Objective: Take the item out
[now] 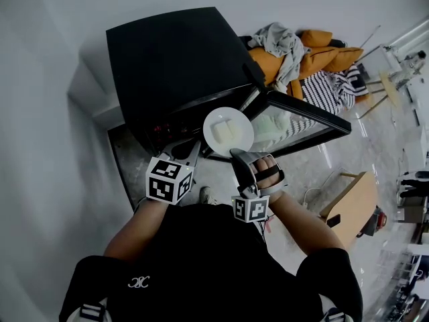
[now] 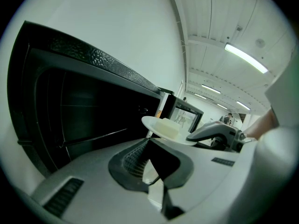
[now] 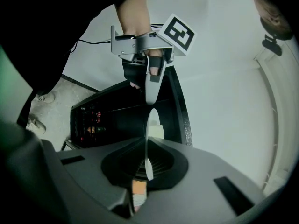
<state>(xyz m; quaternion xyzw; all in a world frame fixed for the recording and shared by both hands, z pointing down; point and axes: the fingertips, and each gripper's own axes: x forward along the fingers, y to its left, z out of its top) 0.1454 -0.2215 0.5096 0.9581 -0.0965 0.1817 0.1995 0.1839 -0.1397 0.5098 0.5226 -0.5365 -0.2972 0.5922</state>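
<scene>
A round white plate (image 1: 216,121) with pale food blocks (image 1: 228,135) hangs in the air just in front of the black microwave (image 1: 174,66), whose door (image 1: 301,116) stands open to the right. My right gripper (image 1: 239,156) is shut on the plate's near rim. In the right gripper view the plate (image 3: 150,125) stands edge-on between the jaws of that gripper (image 3: 147,146). My left gripper (image 1: 192,154) is shut and empty, with its tips close to the plate's left rim. In the left gripper view the plate (image 2: 152,122) sits just beyond that gripper (image 2: 149,141).
The dark microwave cavity (image 2: 84,111) lies left of the plate. An orange sofa with heaped clothes (image 1: 315,56) is at the back right. A wooden piece of furniture (image 1: 352,203) stands on the pale floor to the right. A white wall lies to the left.
</scene>
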